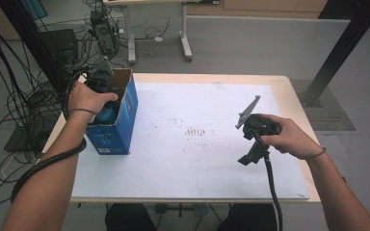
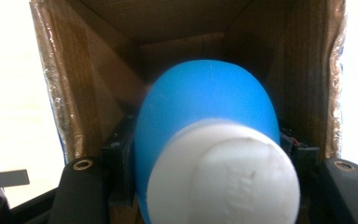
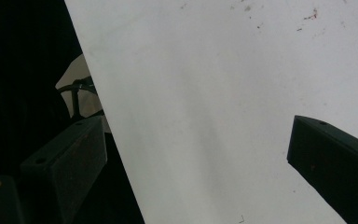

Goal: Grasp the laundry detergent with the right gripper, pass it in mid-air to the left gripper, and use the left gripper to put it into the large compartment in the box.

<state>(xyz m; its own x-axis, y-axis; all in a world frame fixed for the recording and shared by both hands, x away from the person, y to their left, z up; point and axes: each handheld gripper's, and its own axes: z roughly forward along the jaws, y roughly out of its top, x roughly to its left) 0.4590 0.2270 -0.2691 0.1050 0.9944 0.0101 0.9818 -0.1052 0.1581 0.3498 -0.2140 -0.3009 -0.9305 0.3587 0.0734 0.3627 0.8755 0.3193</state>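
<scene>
A blue bottle (image 2: 205, 100) with a white cap (image 2: 226, 175) sits between the jaws of my left gripper (image 2: 205, 144), which is shut on its body. Bottle and jaws reach into an open cardboard box (image 2: 98, 70). In the high view that box (image 1: 115, 132), blue on the outside, stands at the table's left edge, with the left gripper (image 1: 109, 107) dipped into its top and the bottle (image 1: 107, 115) partly showing. My right gripper (image 1: 248, 159) rests low over the right part of the white sheet (image 1: 183, 159), its jaws open with nothing between them (image 3: 196, 137).
The white sheet (image 3: 214, 70) carries small dark specks near its middle. Its front edge lies close to the right gripper. Cables (image 1: 9, 110) and a black box lie on the floor left of the table. A black post (image 1: 339, 48) stands at the far right.
</scene>
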